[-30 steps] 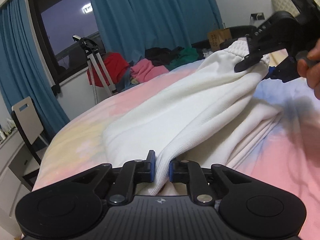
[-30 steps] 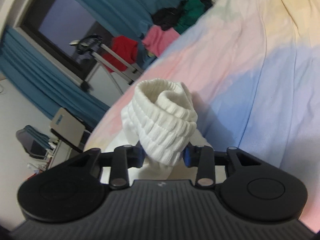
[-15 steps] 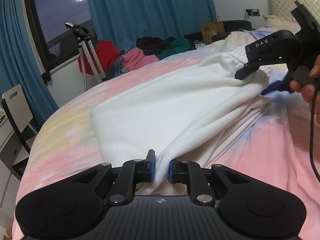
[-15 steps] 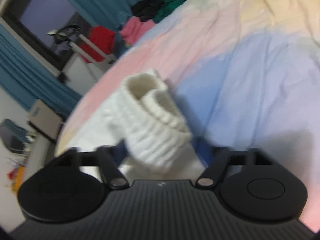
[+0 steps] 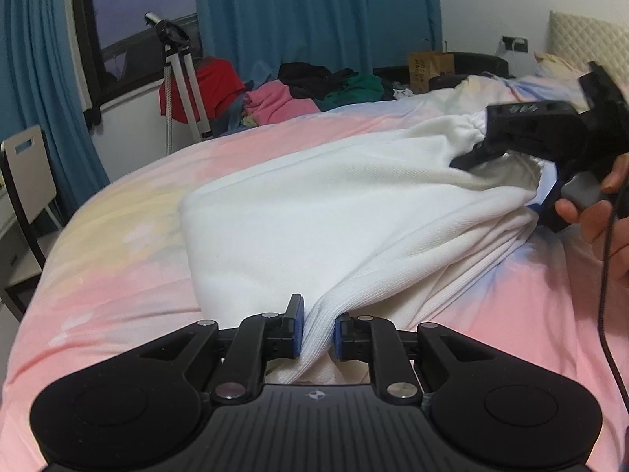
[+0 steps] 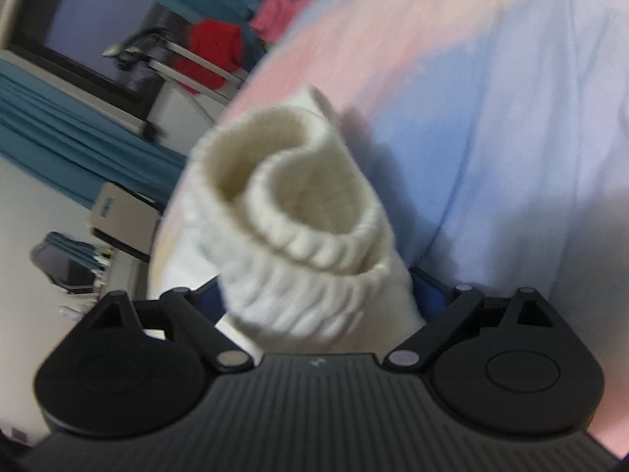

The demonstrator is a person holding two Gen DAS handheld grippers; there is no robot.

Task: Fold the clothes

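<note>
A white garment (image 5: 314, 212) lies spread on the pastel bed (image 5: 118, 267). My left gripper (image 5: 317, 330) is shut on its near edge, low over the bed. My right gripper (image 5: 507, 165) appears at the far right of the left wrist view, at the garment's ribbed waistband end. In the right wrist view the ribbed waistband (image 6: 298, 236) stands bunched between the fingers of my right gripper (image 6: 318, 299), whose jaws have spread wide beside it; the blue pads are partly hidden by the cloth.
A pile of red, pink, green and black clothes (image 5: 283, 90) lies at the bed's far edge under blue curtains (image 5: 314, 15). A tripod (image 5: 177, 74) stands by the window. A chair (image 5: 27, 181) stands left of the bed. A brown paper bag (image 5: 428, 67) is at the back.
Both grippers lowered the garment flatter onto the bed. My right gripper's jaws spread from pinching the waistband to wide apart. The left gripper kept its hold.
</note>
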